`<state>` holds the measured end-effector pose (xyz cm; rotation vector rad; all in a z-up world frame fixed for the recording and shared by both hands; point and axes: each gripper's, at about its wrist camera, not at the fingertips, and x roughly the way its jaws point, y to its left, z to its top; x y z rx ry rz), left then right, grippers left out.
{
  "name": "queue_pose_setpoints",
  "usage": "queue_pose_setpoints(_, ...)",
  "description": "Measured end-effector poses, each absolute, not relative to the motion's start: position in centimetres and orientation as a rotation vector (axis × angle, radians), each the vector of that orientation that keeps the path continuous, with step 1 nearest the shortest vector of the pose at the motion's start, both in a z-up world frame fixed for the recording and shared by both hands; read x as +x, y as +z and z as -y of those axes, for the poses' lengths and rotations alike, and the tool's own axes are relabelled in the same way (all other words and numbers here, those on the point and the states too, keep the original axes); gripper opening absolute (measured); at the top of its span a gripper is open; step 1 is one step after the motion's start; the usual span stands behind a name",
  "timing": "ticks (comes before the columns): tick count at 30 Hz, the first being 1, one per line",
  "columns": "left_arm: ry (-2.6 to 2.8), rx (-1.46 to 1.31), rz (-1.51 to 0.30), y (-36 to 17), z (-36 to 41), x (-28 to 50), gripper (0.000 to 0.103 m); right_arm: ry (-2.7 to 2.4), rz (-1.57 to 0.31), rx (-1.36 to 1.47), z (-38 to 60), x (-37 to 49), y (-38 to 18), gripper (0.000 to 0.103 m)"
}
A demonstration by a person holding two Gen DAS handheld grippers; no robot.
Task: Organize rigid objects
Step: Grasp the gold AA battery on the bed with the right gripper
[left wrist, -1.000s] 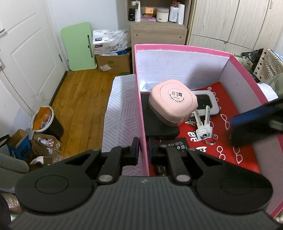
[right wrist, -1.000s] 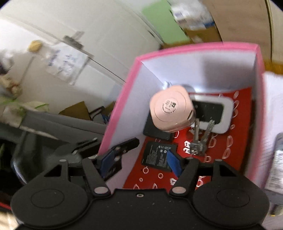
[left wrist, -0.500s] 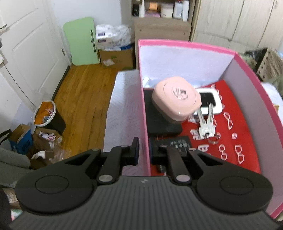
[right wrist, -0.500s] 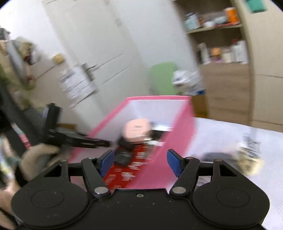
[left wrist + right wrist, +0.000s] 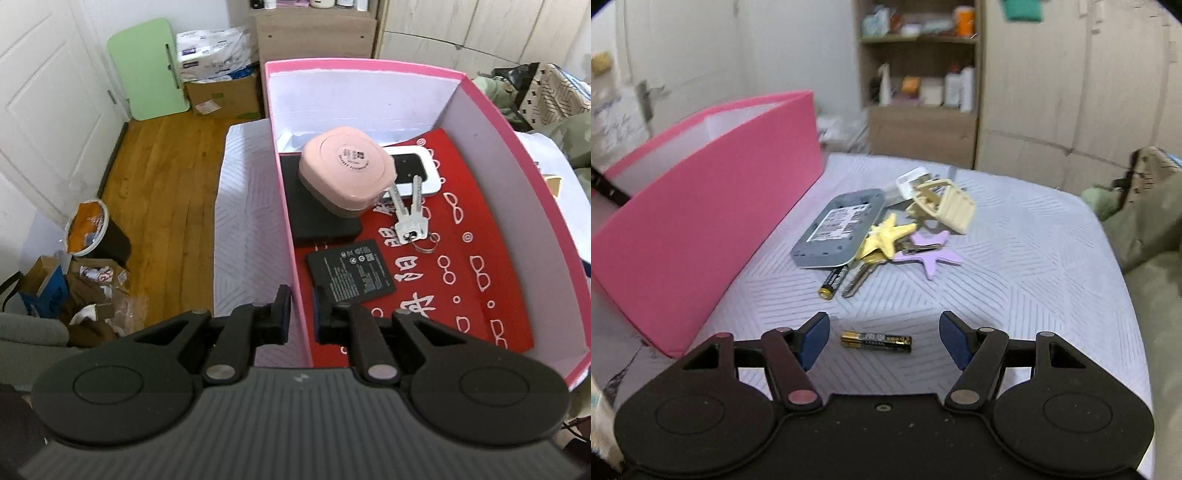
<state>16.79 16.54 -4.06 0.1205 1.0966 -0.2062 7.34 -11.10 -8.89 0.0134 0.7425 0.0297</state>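
My left gripper (image 5: 301, 314) is shut on the left wall of the pink box (image 5: 288, 206). On the box's red floor lie a pink square case (image 5: 345, 166) on a black slab, a white device (image 5: 413, 171), two keys (image 5: 408, 218) and a flat black battery pack (image 5: 351, 273). In the right wrist view my right gripper (image 5: 884, 332) is open just above the lilac bedspread, outside the pink box (image 5: 701, 221). A black-and-gold battery (image 5: 876, 340) lies crosswise between its blue pads, which do not touch it.
Farther along the bed lies a heap: a grey device shell (image 5: 840, 227), a yellow starfish clip (image 5: 882, 238), a purple starfish clip (image 5: 929, 253), a cream hair claw (image 5: 945, 205), a white plug (image 5: 912, 182), a second battery (image 5: 833, 282) and a key (image 5: 858, 278). Olive bedding (image 5: 1145, 229) lies at the right.
My right gripper has swung out of the pink box and to the right, and now hangs low over the battery on the bed. The left gripper still clamps the box wall.
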Motion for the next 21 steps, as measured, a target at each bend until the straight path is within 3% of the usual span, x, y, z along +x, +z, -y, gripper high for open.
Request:
queue_pose_setpoints(4, -0.178, 0.135, -1.073, -3.9, -16.3, 16.4, 0.007, -0.011, -0.646, -0.03, 10.0, 5.9, -10.2, 0.063)
queue_pose_setpoints(5, -0.172, 0.136, -1.065, -3.8, -16.3, 16.3, 0.007, -0.01, -0.632, -0.031, 9.8, 5.7, -10.2, 0.048)
queue_pose_setpoints(21, -0.102, 0.098, -1.008, -5.2, -15.9, 16.2, 0.007, 0.053, -0.59, 0.05, 10.5, 6.1, -10.0, 0.048)
